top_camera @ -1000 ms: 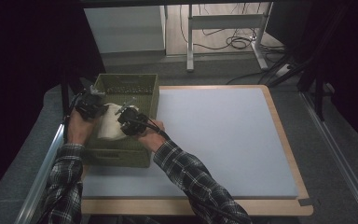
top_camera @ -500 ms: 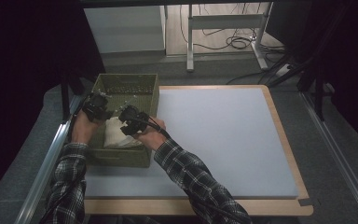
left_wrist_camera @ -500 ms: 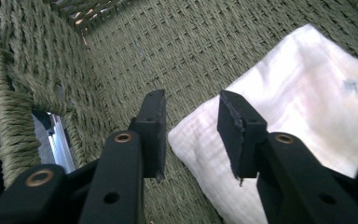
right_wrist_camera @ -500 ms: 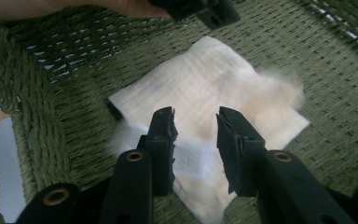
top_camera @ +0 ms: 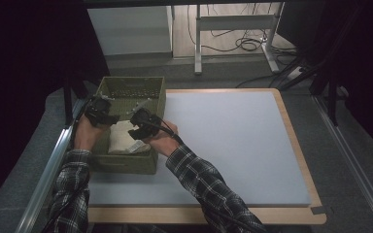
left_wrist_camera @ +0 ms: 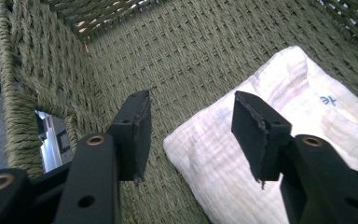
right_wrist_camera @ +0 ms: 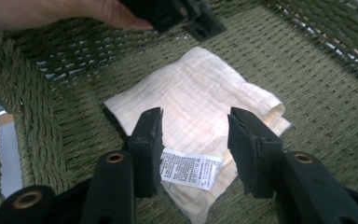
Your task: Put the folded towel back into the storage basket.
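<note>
While both hands hang over the basket (top_camera: 148, 167) at the table's (top_camera: 233, 145) left edge, we see from above the left gripper (top_camera: 98, 112) and the right gripper (top_camera: 138, 127) just over a folded cream cloth (top_camera: 120, 141) lying on the basket floor. Looking along the left gripper (left_wrist_camera: 189, 133), we find its jaws spread and empty, one corner of the cloth (left_wrist_camera: 270, 154) below them, the woven wall (left_wrist_camera: 42, 70) close by. Looking along the right gripper (right_wrist_camera: 193, 149), we find its jaws spread too, gripping nothing, above the cloth (right_wrist_camera: 196, 102) and its white label (right_wrist_camera: 191, 168).
</note>
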Available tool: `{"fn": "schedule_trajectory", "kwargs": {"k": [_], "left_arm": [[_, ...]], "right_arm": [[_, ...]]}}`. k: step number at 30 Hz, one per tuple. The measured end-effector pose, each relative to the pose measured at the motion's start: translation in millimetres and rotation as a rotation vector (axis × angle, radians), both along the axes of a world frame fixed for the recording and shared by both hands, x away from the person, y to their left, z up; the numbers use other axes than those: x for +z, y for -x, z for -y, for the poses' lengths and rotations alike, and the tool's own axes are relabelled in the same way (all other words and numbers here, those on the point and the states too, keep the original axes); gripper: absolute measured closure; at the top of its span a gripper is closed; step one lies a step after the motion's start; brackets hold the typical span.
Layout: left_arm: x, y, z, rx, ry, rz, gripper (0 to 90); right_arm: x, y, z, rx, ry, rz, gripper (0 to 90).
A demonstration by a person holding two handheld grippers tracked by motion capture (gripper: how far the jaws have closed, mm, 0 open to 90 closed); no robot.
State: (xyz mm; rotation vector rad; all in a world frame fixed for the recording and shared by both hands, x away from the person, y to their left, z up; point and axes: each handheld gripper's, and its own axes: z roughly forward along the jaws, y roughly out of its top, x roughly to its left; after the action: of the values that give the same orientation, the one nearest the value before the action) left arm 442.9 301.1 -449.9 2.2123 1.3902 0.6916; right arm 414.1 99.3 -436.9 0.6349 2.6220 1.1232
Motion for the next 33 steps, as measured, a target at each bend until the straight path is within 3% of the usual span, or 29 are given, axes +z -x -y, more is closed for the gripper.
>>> {"fn": "schedule_trajectory", "kwargs": {"k": [6, 17, 27, 33], "left_arm": [[0.3, 2.9, -2.0, 0.011, 0.060, 0.015, 37.7], [7.7, 11.9, -0.1, 0.027, 0.152, 0.047, 20.8], [16.8, 27.9, 7.1, -0.010, 0.239, 0.067, 8.9], [20.7, 40.7, 10.5, -0.035, 0.290, 0.076, 6.1]], "right_arm": [[4.7, -2.7, 10.8, -0.013, -0.039, 0.012, 45.6], [9.5, 6.0, 27.6, 0.018, -0.084, 0.035, 31.3], [12.4, 14.3, 50.2, 0.032, -0.103, 0.037, 23.5], [12.8, 18.8, 66.4, 0.041, -0.116, 0.031, 20.7]]}}
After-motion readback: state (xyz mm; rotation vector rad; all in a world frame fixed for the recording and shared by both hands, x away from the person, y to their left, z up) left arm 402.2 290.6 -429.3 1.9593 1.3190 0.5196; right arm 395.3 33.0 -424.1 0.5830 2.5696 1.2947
